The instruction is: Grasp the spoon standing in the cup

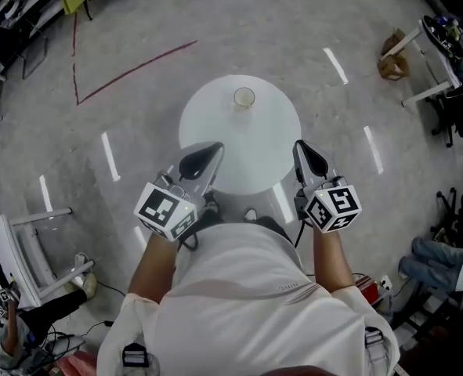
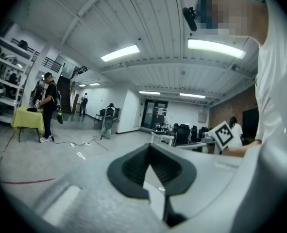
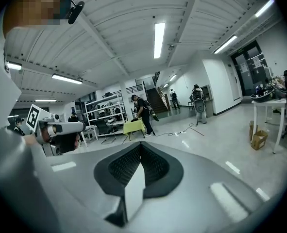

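Observation:
A small pale cup [image 1: 244, 98] stands on the far side of the round white table [image 1: 215, 124]; at this size I cannot make out a spoon in it. Both grippers are held close to the person's chest, at the table's near edge and well short of the cup. My left gripper [image 1: 213, 149] is shut with nothing in it, its dark pads meeting at the tip [image 2: 150, 147]. My right gripper [image 1: 302, 149] is likewise shut and empty [image 3: 141, 144]. Both gripper views are tilted up at the ceiling and room, so neither shows cup or table.
A white chair [image 1: 19, 249] stands at the left, and a white table [image 1: 427, 53] with a brown box [image 1: 392, 65] beside it at the right. Red tape lines [image 1: 137, 67] mark the floor beyond the round table. Several people stand far off in the hall [image 2: 48, 106].

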Motion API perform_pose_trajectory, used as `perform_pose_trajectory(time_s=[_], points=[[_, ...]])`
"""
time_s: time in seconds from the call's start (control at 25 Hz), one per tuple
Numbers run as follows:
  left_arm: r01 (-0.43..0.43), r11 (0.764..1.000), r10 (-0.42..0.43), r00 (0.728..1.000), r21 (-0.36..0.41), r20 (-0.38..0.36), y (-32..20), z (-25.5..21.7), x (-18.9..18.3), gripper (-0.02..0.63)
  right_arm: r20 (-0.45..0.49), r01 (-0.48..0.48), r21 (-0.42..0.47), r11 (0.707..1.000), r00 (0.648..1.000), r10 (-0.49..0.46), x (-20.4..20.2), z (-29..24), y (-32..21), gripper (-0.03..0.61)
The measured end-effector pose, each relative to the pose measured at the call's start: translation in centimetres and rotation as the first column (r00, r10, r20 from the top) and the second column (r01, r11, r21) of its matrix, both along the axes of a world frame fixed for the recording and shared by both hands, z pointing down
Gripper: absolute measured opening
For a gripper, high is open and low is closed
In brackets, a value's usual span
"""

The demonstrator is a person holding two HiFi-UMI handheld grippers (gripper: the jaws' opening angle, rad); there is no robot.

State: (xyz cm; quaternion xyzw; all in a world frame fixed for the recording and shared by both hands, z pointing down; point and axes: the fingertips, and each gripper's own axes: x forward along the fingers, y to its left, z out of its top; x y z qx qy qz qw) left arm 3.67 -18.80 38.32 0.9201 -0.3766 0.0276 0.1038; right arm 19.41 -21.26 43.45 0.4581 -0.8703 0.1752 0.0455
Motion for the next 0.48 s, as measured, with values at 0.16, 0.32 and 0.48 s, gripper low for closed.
perform_pose_trajectory(time_s=[0.16,0.32,0.48], points=[[0.012,1.0,-0.012,1.0,0.0,-0.027,-4.8,0.0,-6.7,0.003,-0.047,0.034,-0.009,0.999,0.998,-0.035,-5.9,-0.3,-4.6,0.005],[0.028,0.999,-0.029,0.999,-0.017,-0.043,-8.8,1.4,-12.3,0.003,-0.069,0.01,-0.046,0.999,0.998,-0.013,-9.8,0.4,-8.6,0.005],[0.04,0.999,-0.042,0.998,-0.033,-0.05,-11.3,2.5,-14.0,0.003,-0.095,-0.033,-0.168,0.985,0.995,0.017,-10.5,4.1,-11.9,0.005]])
